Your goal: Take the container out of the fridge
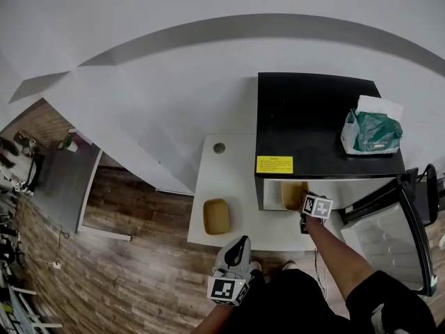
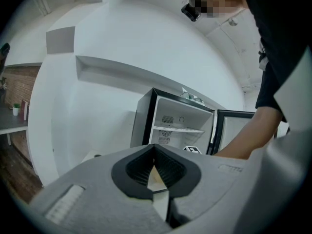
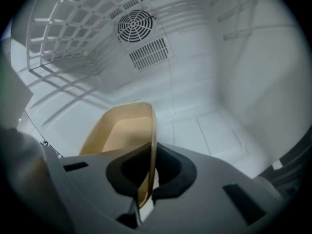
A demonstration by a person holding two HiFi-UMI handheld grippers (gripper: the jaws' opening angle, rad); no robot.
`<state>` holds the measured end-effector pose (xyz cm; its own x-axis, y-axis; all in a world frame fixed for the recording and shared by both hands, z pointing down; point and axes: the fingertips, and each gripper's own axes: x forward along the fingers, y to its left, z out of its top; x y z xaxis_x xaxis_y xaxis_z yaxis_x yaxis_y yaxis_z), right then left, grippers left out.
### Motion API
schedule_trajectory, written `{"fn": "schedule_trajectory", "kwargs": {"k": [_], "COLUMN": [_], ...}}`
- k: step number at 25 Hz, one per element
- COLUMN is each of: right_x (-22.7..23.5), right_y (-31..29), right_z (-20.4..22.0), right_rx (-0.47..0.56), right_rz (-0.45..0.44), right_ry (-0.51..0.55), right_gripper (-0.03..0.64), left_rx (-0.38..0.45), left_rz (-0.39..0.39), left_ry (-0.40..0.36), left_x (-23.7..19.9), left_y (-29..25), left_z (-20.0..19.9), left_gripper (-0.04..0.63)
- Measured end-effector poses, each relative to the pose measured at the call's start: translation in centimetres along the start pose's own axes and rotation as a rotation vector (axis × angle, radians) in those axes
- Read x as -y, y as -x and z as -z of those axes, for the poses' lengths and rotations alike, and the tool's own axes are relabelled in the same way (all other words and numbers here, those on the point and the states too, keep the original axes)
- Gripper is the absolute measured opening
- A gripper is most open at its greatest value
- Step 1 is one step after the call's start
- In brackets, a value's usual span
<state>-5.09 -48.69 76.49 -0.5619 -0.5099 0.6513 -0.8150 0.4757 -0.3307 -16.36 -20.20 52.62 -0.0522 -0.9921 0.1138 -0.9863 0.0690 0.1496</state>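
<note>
Right gripper (image 3: 146,184) reached into open fridge (image 1: 313,117), jaws clamped on side wall of tan container (image 3: 119,130) — thin wall is likely the easiest pinch point. Container sits in lower compartment. Left gripper (image 2: 155,172) held low, jaws together, empty — probably keeping clear. Second container (image 1: 216,216) on table (image 1: 240,165).

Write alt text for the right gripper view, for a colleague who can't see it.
The right hand-held gripper is shut on the side wall of a tan, shallow container inside a white fridge. A round fan grille sits on the back wall, and a white wire shelf runs overhead.
</note>
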Motion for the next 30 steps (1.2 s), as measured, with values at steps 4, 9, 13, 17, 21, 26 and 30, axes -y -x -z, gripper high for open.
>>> {"fn": "schedule_trajectory", "kwargs": {"k": [4,9,13,17,21,26,30], "right_x": [0.3,0.2,0.4,1.1,1.9,1.6,1.5], "right_y": [2.7,6.9,11.0,15.2,19.3,24.0,27.6], "right_z": [-0.2,-0.4,-0.8,-0.8,-0.8,0.3,0.6], "right_rx": [0.001,0.034,0.102,0.133,0.188,0.243,0.284], "right_rz": [0.051,0.075,0.084,0.150,0.199,0.217,0.252], "right_ry": [0.041,0.010,0.028,0.075,0.109,0.089,0.082], "right_gripper": [0.005,0.005,0.005,0.005,0.005,0.005,0.005], "left_rx": [0.015,0.031,0.033,0.027,0.037,0.035,0.035], "left_rz": [0.037,0.075,0.140,0.177,0.221,0.263,0.325], "left_ry": [-0.005,0.009,-0.002,-0.018,-0.030,-0.033,-0.022], "left_x": [0.5,0.6,1.3,1.6,2.5,3.9,5.1], "left_y": [-0.6,-1.4,-2.7,-4.2,-5.6,-7.0,-7.7], "left_z": [-0.5,-1.0,-0.9,-1.1,-1.6,-2.0,-1.9], "left_gripper": [0.014,0.014,0.014,0.014,0.014,0.014,0.014]}}
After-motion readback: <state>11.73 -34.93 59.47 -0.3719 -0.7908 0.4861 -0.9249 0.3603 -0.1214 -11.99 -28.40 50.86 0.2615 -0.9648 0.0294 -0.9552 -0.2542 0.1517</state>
